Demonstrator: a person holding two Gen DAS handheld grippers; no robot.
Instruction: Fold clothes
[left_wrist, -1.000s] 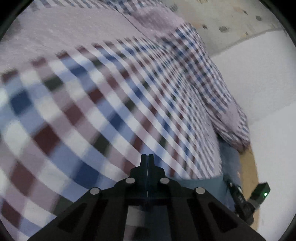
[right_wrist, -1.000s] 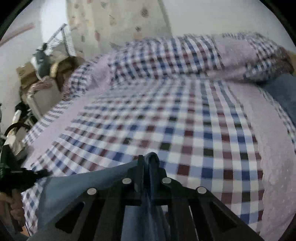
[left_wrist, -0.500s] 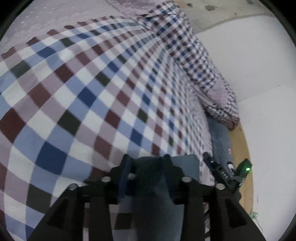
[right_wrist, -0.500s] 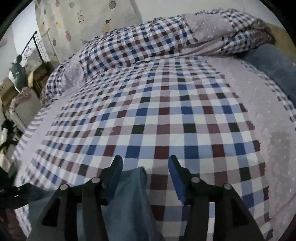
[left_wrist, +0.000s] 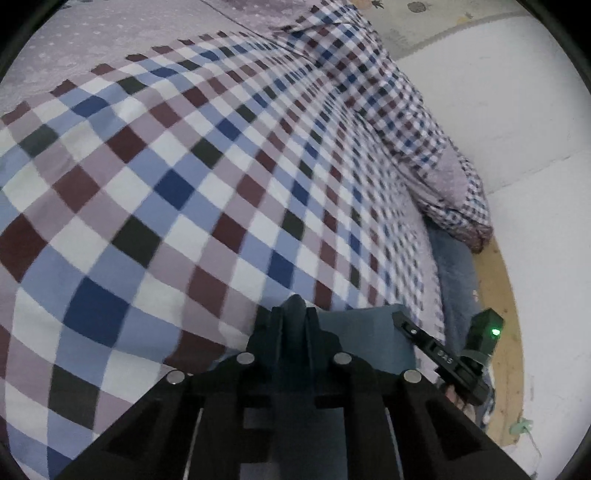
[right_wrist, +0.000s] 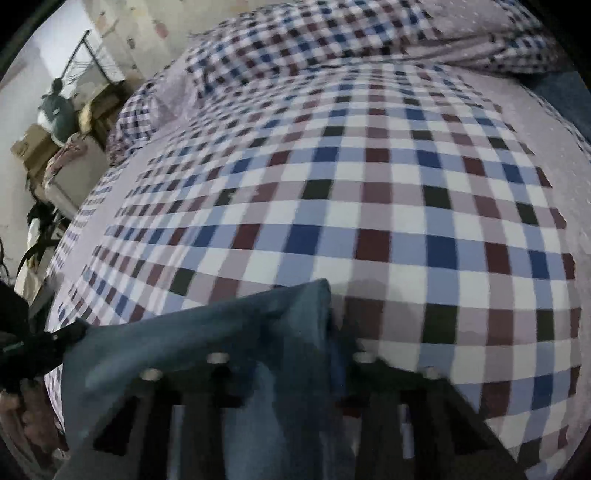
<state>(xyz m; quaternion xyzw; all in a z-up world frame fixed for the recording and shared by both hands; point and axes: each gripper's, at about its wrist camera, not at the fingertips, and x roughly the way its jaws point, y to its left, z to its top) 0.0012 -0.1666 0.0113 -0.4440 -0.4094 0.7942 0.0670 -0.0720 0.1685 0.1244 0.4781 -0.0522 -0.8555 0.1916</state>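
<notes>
A blue-grey garment (left_wrist: 365, 332) lies on a checked bedspread (left_wrist: 166, 192) at the near edge of the bed. My left gripper (left_wrist: 295, 306) has its fingers together at the garment's edge, and the cloth spreads out to its right. In the right wrist view the same garment (right_wrist: 207, 339) rises to a peak over my right gripper (right_wrist: 325, 299). The cloth and motion blur hide the right gripper's fingertips. The left gripper (right_wrist: 72, 330) shows at that view's left edge, holding the garment's other corner, with a hand (right_wrist: 22, 410) beneath it.
A bunched duvet in smaller checks (left_wrist: 413, 122) lies along the far side by a white wall (left_wrist: 517, 110). More blue fabric (left_wrist: 454, 273) and a wooden strip (left_wrist: 498, 306) run beside the bed. Boxes and clutter (right_wrist: 40, 147) stand off the bed's left.
Both grippers stood open half a second ago with the garment between their fingers. The left has now shut at the cloth's edge. The right gripper's jaws have narrowed, and cloth now covers its tips.
</notes>
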